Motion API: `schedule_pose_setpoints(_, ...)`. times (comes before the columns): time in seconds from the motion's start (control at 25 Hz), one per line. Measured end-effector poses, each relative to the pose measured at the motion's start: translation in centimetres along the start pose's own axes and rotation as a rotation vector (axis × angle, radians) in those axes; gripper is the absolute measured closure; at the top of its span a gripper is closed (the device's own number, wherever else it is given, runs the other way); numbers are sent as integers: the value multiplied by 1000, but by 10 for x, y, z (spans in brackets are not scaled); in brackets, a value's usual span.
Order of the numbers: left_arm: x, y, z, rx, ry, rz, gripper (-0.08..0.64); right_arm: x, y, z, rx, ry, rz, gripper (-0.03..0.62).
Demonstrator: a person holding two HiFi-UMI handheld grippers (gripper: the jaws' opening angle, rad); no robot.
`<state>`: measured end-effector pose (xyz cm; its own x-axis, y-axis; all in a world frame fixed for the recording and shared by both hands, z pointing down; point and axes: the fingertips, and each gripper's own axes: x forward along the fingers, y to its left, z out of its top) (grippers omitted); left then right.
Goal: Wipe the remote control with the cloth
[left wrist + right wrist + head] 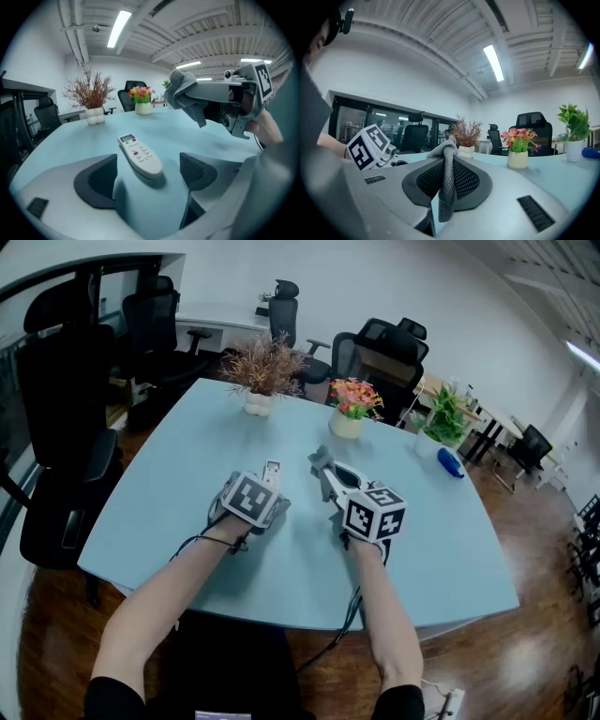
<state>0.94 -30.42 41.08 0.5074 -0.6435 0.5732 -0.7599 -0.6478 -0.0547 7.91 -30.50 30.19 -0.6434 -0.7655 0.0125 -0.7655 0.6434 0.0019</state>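
Remote control (139, 155) lies loose mid-tabletop between the wide-apart jaws of the left gripper (150, 176), right gripper (448, 180) clamped on cloth (183, 89); unrestrained, it may skid under wiping pressure.

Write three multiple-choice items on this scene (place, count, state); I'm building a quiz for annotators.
1. Where is the remote control? A on a chair; B on the table between the left hand-held gripper's open jaws; C on the floor.
2. How many potted plants stand on the table? A two; B three; C five.
3. The right hand-held gripper is: A open and empty; B shut on the remote; C shut on the cloth.
Key: B, it lies flat between the parted jaws; B, three pots stand along its far side; C, grey cloth hangs pinched between its jaws.
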Motion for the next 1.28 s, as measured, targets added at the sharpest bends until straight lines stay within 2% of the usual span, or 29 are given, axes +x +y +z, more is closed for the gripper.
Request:
schedule_pose_setpoints(0.16, 6, 35, 15, -16, -23, 33, 152, -12, -34, 0, 8, 28, 11, 566)
schedule_pose_setpoints(0.28, -4, 45, 14, -24, -7, 6, 152, -17, -28, 19, 34, 9, 50, 566)
schedule_pose_setpoints(0.4, 0, 31, 24, 41, 20, -35, 152, -23, -18, 26, 15, 8, 84, 566)
schedule_pose_setpoints(0.52, 27, 24, 34, 116, 66, -20, 151, -28, -20, 20, -10, 16, 92, 566)
schedule_pose_setpoints(0.6, 40, 25, 36, 113, 68, -49, 150, -28, -21, 16, -22, 20, 91, 566)
schedule_pose_setpoints(0.72, 46, 26, 35, 122, 61, -136, 150, -23, -20, 9, -38, 44, 99, 566)
schedule_pose_setpoints(0.8, 48, 23, 34, 174, 66, -185, 208, -17, -21, 0, -38, 65, 101, 566)
schedule_pose_setpoints(0.88, 48, 23, 35, 234, 70, -201, 348, -8, -25, -6, -22, 81, 95, 566)
schedule_pose_setpoints(1.0, 43, 30, 38, 285, 32, -182, 356, 8, -31, -8, -5, 120, 84, 566)
schedule_pose_setpoints(1.12, 30, 26, 44, 312, -63, -156, 362, 28, -29, -2, -56, 169, 93, 566)
schedule_pose_setpoints(1.28, 5, 19, 60, 464, -168, -45, 363, 58, 10, 14, -16, 131, 214, 566)
